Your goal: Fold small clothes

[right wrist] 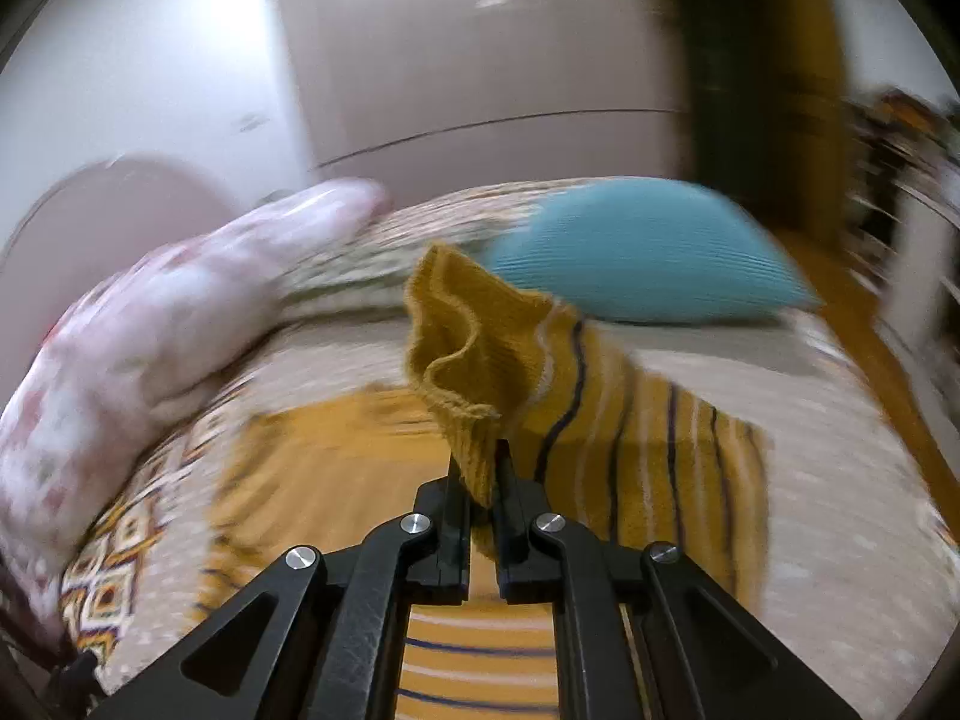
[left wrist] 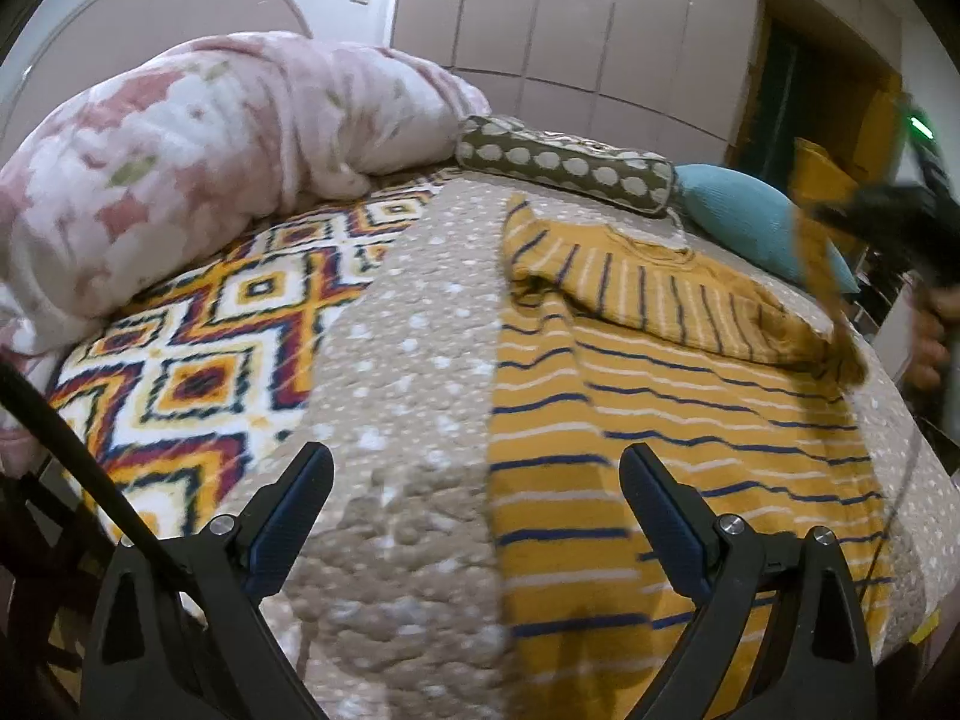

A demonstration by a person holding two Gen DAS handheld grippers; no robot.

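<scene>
Right claw (right wrist: 482, 468) pinches sweater cuff (right wrist: 462, 354)

My left gripper (left wrist: 477, 480) tilted downward, jaws spread wide and empty, my right gripper (right wrist: 480, 468) raised at far right, 2 fingers clamped on cloth

We see a bed (left wrist: 414, 324) covered by a beige spread with white dots. Taking the teal cushion (left wrist: 738, 216) at the far edge as our landmark, a dotted olive bolster (left wrist: 564, 165) lies just beside it, touching its near end. Farther along from the cushion, a pink floral blanket (left wrist: 198, 162) is heaped up. Below that heap, well apart from the cushion, a diamond-patterned throw (left wrist: 198, 360) lies flat. Nearer to us than the cushion, a mustard striped sweater (left wrist: 630, 420) lies spread on the bed, its upper part folded over.
</scene>
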